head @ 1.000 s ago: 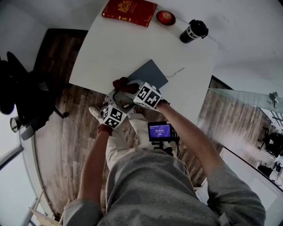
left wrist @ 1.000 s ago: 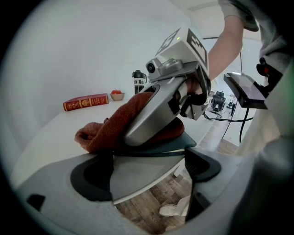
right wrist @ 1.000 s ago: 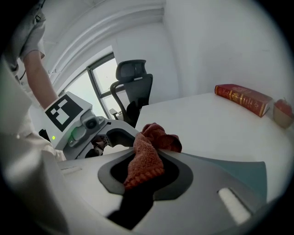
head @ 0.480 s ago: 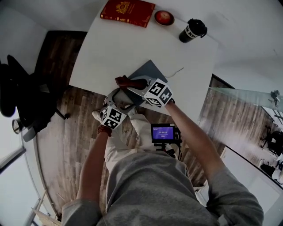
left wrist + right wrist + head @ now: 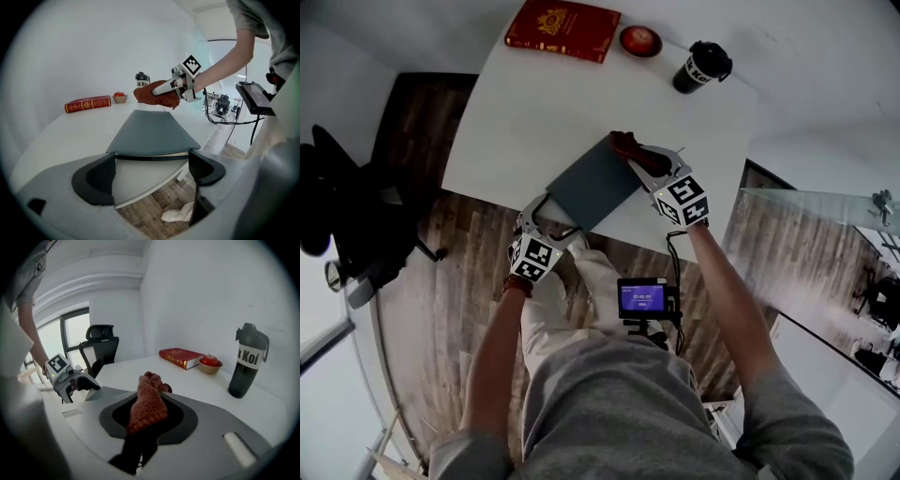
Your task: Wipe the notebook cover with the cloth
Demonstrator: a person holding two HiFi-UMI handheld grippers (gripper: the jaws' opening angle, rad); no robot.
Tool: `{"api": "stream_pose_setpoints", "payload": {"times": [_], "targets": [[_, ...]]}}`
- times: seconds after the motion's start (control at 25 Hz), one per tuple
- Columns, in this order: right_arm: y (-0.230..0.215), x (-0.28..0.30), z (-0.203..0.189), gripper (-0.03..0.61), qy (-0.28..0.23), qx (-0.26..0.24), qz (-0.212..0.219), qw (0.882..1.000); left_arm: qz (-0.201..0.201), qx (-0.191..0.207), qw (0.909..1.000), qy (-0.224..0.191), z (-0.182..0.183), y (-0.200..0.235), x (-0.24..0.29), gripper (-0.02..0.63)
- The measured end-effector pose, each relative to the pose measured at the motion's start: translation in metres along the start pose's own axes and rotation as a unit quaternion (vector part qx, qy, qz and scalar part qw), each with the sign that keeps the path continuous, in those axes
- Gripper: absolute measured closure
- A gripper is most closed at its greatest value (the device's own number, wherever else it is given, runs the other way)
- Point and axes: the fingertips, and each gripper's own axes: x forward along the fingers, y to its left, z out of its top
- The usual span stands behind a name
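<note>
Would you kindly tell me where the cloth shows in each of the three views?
Head view: the cloth, in the right gripper, sits just above centre at the notebook's far corner.
Left gripper view: cloth upper centre, beyond the notebook.
Right gripper view: cloth dead centre, between the jaws.
Shared landmark: the red book, in all three.
</note>
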Motion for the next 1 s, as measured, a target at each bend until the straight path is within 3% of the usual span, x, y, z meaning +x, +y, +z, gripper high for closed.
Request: {"api": "stream_pose_setpoints", "payload": {"times": [0.28, 1.0], "targets": [[-0.001, 0.008, -0.052, 0.479, 0.079, -0.027, -0.021, 0.996, -0.002, 0.0, 1.0, 0.002, 0.001, -0.003, -0.002, 0.137], [0.027, 0.023, -0.057, 0.492, 0.113, 0.022, -0.026, 0.993, 0.001, 0.002, 1.0, 0.003, 0.0, -0.003, -0.003, 0.135]]}}
